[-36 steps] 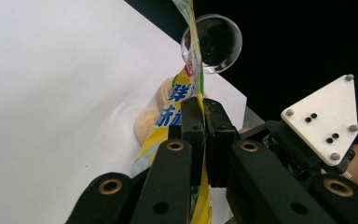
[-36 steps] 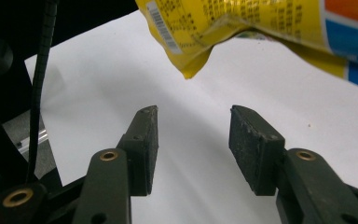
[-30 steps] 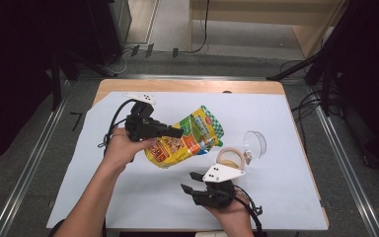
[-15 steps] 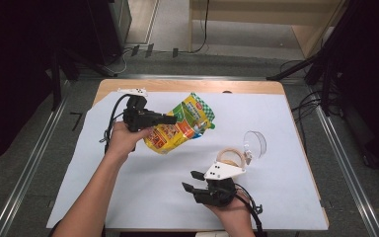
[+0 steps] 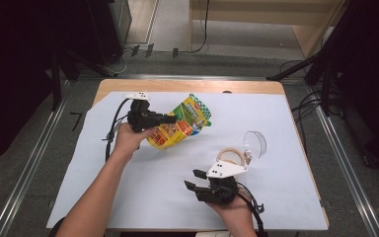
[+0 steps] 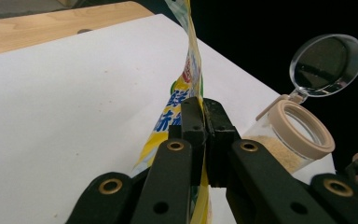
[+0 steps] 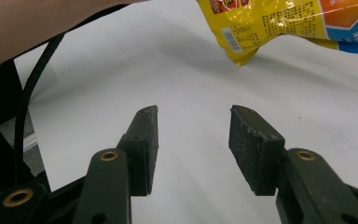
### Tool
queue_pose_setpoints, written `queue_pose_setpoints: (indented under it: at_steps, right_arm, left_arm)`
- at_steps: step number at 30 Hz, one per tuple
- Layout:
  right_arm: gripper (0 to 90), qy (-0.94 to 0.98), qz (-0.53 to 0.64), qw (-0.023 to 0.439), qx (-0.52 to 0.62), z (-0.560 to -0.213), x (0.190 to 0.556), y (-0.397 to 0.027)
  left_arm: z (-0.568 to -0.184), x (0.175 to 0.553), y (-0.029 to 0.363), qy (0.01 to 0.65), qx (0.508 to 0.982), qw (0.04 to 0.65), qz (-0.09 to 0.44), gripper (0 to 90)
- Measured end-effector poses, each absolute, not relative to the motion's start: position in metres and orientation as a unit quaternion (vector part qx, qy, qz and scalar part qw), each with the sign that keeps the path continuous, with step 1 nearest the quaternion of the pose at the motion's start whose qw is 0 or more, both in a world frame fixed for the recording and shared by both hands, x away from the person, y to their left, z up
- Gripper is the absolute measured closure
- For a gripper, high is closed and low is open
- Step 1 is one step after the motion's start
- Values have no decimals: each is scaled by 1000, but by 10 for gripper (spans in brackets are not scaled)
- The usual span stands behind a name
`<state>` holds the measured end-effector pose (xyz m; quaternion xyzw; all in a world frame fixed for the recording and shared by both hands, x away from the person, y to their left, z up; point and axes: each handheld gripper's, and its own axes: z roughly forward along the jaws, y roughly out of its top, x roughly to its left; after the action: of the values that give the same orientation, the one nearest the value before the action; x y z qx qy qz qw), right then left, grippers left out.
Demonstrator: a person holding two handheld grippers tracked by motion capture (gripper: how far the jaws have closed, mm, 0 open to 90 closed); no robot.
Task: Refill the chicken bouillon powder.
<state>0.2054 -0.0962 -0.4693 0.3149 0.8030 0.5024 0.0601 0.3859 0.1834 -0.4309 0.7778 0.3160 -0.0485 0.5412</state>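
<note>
Table: flat wood, pale brown, with a smooth white sheet laid over most of it.
Bag: thin and shiny, a bit crinkly. It is mostly yellow, with green checks at the top edge and some orange and blue patches. There is small print and a bar code near its bottom corner in the right gripper view.
Where the bag is: up off the white sheet, tilted, in the middle of the table toward the left, well apart from the jar.
Jar: small, round and see-through, with a tan ring around its mouth. Its clear round lid is flipped open and stands up on a hinge. In the left gripper view some pale, sandy crumbs lie inside it.
Where the jar is: standing on the white sheet, just beyond the right gripper.
Left gripper: black and hard, held in the person's left hand. Its two jaws are pressed together on the bag, pinching the thin edge flat between the pads.
Right gripper: black, with a pale plate on top, low by the near edge of the table. Its jaws stand apart with nothing between them, only the white sheet beyond. The pads look rough and flat.
</note>
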Motion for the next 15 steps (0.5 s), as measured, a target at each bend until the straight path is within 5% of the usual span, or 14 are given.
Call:
queue_pose_setpoints:
  at_steps: [15]
  right_arm:
    - [541,804,503,57,312,-469,205,-95]
  left_arm:
    - [-434,377,198,324,772,543,-63,886]
